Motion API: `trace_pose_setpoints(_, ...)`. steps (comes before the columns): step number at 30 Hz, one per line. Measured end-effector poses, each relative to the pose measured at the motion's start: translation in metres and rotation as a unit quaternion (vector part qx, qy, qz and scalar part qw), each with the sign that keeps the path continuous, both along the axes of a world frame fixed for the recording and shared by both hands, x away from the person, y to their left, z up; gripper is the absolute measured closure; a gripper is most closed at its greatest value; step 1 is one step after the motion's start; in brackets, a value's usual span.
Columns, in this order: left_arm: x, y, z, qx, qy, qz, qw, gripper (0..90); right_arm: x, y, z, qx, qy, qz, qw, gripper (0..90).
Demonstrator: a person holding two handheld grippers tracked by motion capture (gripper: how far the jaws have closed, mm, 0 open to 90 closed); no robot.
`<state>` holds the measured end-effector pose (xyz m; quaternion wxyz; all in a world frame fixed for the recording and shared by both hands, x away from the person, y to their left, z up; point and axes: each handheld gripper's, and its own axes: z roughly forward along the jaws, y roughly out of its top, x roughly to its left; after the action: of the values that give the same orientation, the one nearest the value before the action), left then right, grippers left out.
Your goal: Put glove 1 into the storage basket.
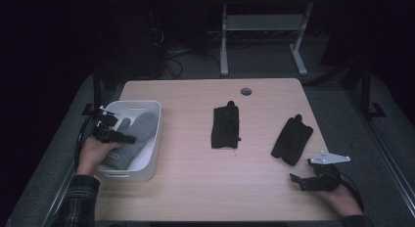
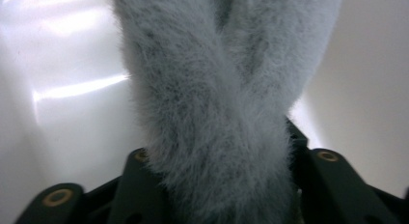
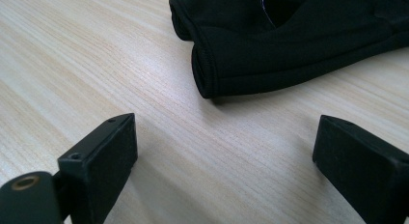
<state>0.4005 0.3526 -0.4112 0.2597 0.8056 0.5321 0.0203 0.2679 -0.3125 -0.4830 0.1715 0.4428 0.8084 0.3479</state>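
1. My left tool [image 1: 128, 138] is down inside the white bin [image 1: 155, 139] at the left end of the table [image 1: 195, 183], and my hand [image 1: 93, 152] rests on the bin's near-left rim.
2. The grey fuzzy mitten [image 1: 133, 139] lies in that bin, cuff toward me and tip toward the far-right corner.
3. In the left gripper view the mitten [image 2: 217, 103] runs up between my two jaws, with the bin's white wall [image 2: 62, 89] bright on either side.
4. The left tool's jaws stand part-way spread with the fur between them; the fur hides the pads, so I think they are not pressing on it, but I cannot be sure.
5. My right tool [image 1: 296, 178] rests low over the table's near-right corner, held in my right hand [image 1: 342, 197], with its grey plate [image 1: 329, 158] on top.
6. In the right gripper view its jaws are spread wide with bare wood between them.
7. A black glove [image 1: 292, 139] lies on the table just beyond the right tool; its cuff end [image 3: 289, 45] shows close ahead of the jaws, apart from them.
8. A second black glove [image 1: 225, 126] lies flat near the middle of the table, well apart from both tools.
9. A round cable hole [image 1: 246, 91] sits in the table's far edge.
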Motion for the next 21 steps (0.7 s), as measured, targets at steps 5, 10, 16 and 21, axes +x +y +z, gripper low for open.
trace_pose_setpoints(5,-0.002,-0.001,0.005,0.019,-0.027,0.006,0.9994,36.7,0.000,0.000,0.000,0.000,0.000,0.000,1.0000,8.3)
trace_pose_setpoints(10,-0.004,0.002,0.012,0.023,-0.053,0.014,0.9982,28.5,0.000,0.000,0.000,0.000,0.000,0.000,1.0000,8.3)
trace_pose_setpoints(16,-0.007,0.007,0.026,0.031,-0.083,0.015,0.9959,20.9,0.000,0.000,0.000,0.000,0.000,0.000,1.0000,8.3)
trace_pose_setpoints(21,-0.012,0.006,0.037,0.020,-0.103,0.013,0.9944,19.9,0.000,0.000,0.000,0.000,0.000,0.000,1.0000,8.3)
